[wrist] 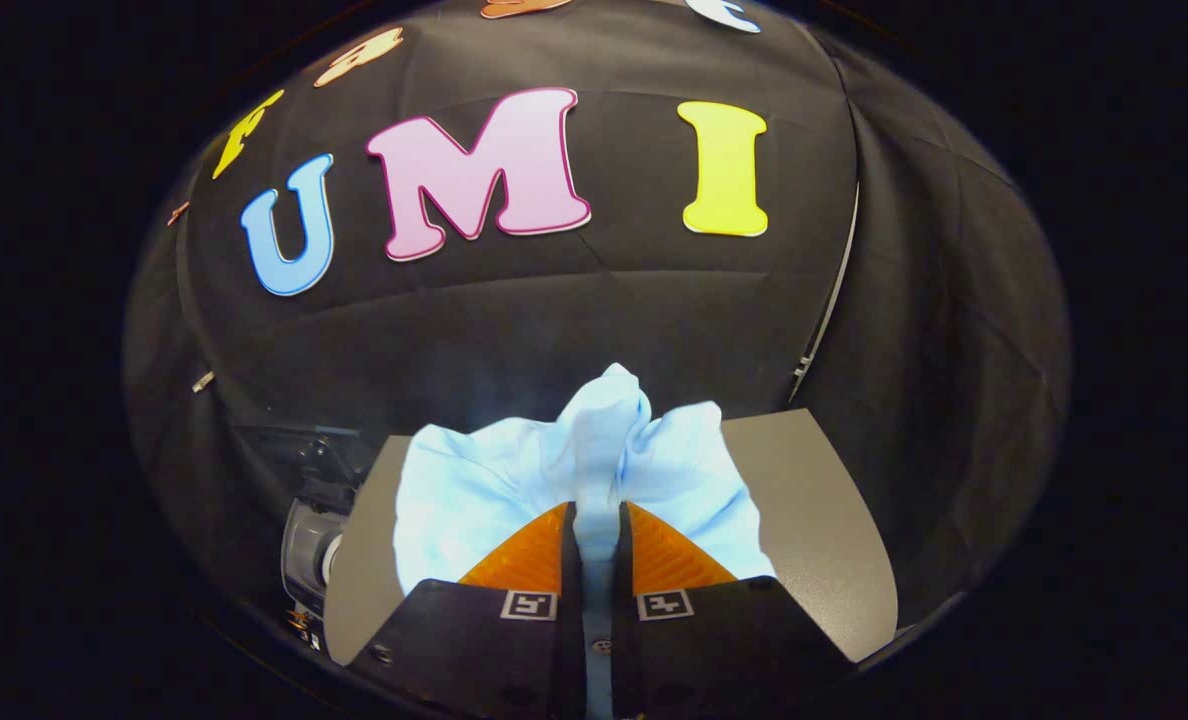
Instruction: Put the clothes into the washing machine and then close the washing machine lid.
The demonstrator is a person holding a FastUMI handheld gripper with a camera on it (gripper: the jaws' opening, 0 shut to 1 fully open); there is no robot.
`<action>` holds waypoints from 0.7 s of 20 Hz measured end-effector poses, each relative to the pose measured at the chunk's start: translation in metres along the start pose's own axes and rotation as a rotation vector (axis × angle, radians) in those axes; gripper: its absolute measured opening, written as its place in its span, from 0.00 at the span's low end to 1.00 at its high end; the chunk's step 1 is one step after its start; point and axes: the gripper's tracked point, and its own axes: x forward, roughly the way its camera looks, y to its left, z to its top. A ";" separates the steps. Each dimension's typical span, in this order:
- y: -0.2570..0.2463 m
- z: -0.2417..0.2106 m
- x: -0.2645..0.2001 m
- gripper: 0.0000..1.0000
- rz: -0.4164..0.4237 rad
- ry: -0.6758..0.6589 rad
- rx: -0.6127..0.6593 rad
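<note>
clothes here come to one pale blue garment [474,490], lifted clear of the grey bench [814,520] and draped out to either side of the fingers. going left to right: at the bench's left edge sits a small grey and white machine part [306,555], possibly the washing machine, too cut off to be sure; then the garment's left fold, its pinched middle ridge, its right fold, then bare bench. the hand-held gripper [596,525] is clamped on that ridge, both fingers pressing a narrow pleat so the cloth hangs gathered for carrying. count: one garment, one gripper, one bench.
</note>
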 end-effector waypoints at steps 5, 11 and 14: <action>0.021 0.054 -0.063 0.14 0.010 -0.167 -0.026; 0.081 0.102 -0.126 0.14 0.082 -0.304 -0.032; 0.126 0.116 -0.142 0.14 0.144 -0.328 -0.034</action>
